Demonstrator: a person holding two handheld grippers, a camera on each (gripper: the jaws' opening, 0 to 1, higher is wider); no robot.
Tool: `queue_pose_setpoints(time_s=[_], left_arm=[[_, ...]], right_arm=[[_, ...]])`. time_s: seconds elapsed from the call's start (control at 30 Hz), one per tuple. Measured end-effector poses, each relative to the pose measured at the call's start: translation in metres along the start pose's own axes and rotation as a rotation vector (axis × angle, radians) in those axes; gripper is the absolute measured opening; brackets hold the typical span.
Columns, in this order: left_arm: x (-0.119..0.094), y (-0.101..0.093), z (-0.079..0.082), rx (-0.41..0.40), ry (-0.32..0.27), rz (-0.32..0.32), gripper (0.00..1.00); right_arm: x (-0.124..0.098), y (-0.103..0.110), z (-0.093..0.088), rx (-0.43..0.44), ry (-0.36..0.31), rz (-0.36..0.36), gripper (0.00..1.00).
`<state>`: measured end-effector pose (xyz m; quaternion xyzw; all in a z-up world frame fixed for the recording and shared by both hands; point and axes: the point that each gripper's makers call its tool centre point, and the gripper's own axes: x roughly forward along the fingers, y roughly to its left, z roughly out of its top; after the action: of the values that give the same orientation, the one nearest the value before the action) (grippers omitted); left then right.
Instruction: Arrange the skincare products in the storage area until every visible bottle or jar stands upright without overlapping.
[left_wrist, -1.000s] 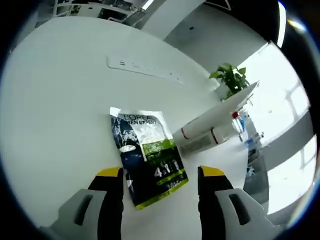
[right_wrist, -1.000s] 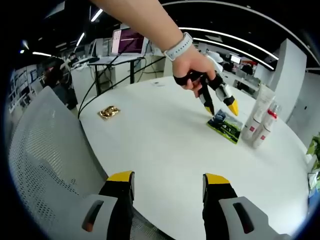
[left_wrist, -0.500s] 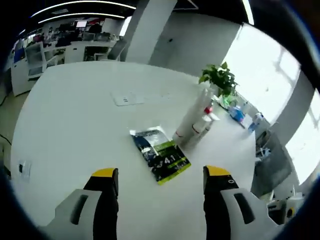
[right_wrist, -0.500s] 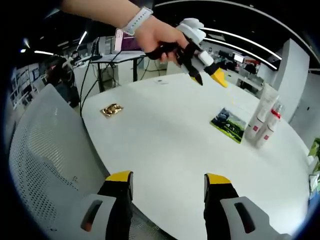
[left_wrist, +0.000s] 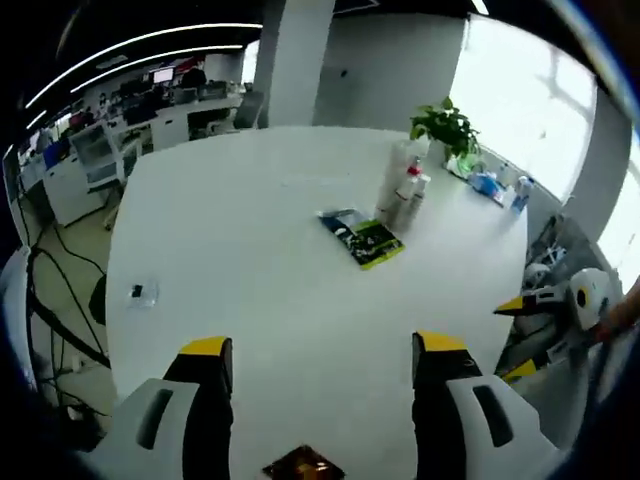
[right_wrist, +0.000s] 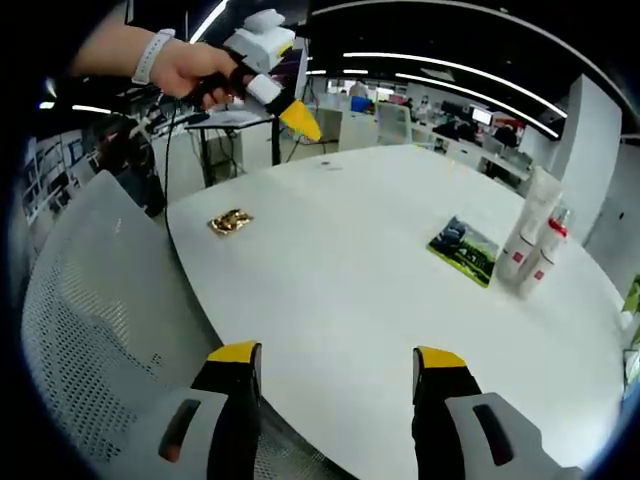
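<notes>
A tall white tube (right_wrist: 531, 222) and a shorter white bottle with a red cap (right_wrist: 547, 262) stand upright side by side at the far right of the round white table (right_wrist: 340, 290). A dark green sachet (right_wrist: 462, 249) lies flat just left of them. The left gripper view has the same bottles (left_wrist: 402, 194) and sachet (left_wrist: 362, 238) far ahead. My left gripper (left_wrist: 322, 348) is open, high above the table's near edge, and a hand holds it up (right_wrist: 298, 118). My right gripper (right_wrist: 337, 355) is open and empty at the table's rim, and it enters from the right in the left gripper view (left_wrist: 515, 338).
A gold foil packet (right_wrist: 230, 221) lies on the table's left part, under my left gripper (left_wrist: 303, 465). A small clear item (left_wrist: 138, 292) lies near the left rim. A potted plant (left_wrist: 445, 125) stands beyond the bottles. A grey mesh chair (right_wrist: 80, 330) stands beside the table.
My left gripper has drawn far back and up from the sachet, toward the table's near edge, staying open. The right gripper has hardly moved.
</notes>
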<state>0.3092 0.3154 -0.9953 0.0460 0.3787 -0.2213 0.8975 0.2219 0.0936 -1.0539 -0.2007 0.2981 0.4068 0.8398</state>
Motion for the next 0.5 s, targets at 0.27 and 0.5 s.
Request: queue_pose_setpoints(time_s=[0.27,0.5], left_arm=[[-0.003,0.006,-0.069,0.070,0.167,-0.051,0.70],[-0.004,0.001,-0.127,0.384,0.400,-0.157,0.67]], right_arm=[[0.001,0.001,-0.003,0.005,0.013,0.004,0.58],[0.001,0.000,-0.004,0.002,0.021,0.002,0.59]])
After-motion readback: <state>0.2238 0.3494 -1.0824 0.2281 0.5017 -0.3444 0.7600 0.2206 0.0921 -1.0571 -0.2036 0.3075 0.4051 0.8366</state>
